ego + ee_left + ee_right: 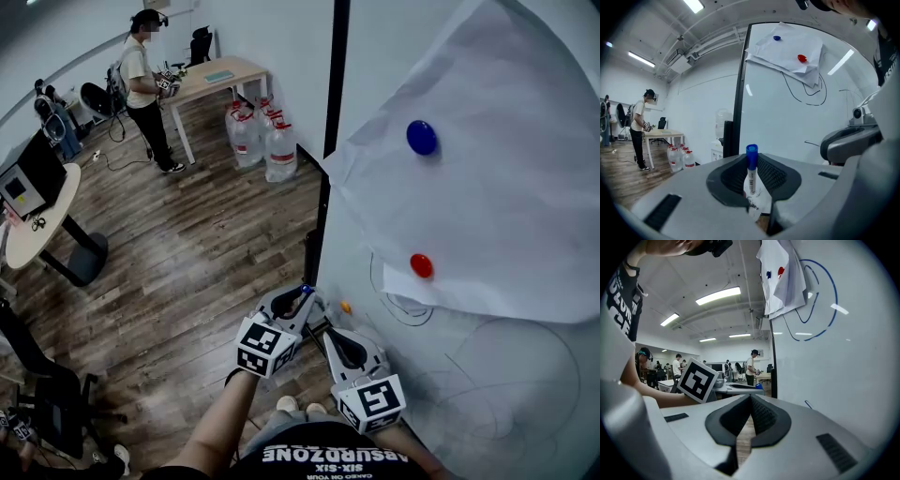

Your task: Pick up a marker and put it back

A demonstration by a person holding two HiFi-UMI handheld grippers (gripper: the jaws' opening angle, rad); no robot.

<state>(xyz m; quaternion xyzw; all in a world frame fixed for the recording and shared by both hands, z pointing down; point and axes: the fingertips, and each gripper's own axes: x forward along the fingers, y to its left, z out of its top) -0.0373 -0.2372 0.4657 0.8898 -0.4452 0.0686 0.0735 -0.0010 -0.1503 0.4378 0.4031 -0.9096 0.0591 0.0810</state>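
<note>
– So, how many markers?
– One marker (pixel 751 174), blue-capped and upright, pinched in the left gripper (pixel 303 296). The right gripper (pixel 750 401) has its jaws pressed together on nothing.
– And the board?
– A blue magnet (pixel 422 138) and a red magnet (pixel 422 265) pin paper (pixel 525 197) to the scribbled whiteboard (pixel 487 403). The floor (pixel 187 262) is wooden, and one person (pixel 145 89) stands by a desk (pixel 225 70).

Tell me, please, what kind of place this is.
Probably an office or lab workspace: a whiteboard with paper held by a blue magnet, a desk across the wooden floor, and large water jugs.
</note>
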